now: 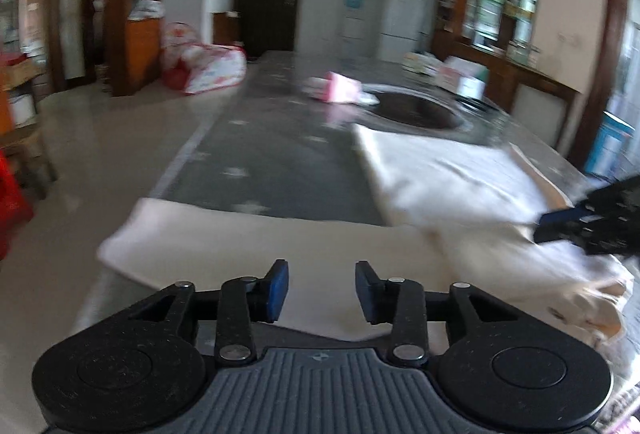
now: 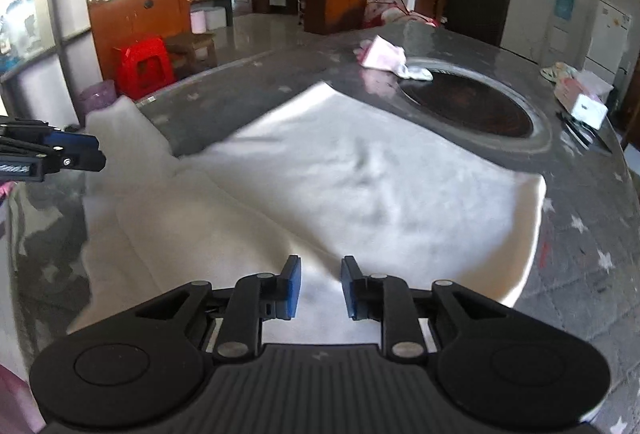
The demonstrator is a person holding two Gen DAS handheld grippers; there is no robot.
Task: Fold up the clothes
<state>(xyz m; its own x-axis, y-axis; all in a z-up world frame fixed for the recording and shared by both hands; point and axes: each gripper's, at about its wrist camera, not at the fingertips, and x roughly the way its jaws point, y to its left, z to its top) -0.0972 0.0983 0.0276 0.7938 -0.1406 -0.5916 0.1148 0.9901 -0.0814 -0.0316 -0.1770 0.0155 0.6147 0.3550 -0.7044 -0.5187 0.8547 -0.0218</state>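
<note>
- Hovering low over a cream garment [image 2: 360,185], right gripper [image 2: 320,286] with blue pads parted by a narrow gap, gripping nothing.
- Hanging above the garment's sleeve [image 1: 248,242], left gripper [image 1: 322,290] with jaws moderately apart, likewise empty.
- Spread flat on a grey star-patterned table [image 2: 580,234], long axis running away from the camera toward a dark round inset [image 2: 468,105].
- Lying beyond the inset, a small pink cloth [image 2: 380,57], blurred.
- Smeared by motion in the left view; garment's near edge hidden behind both grippers.
</note>
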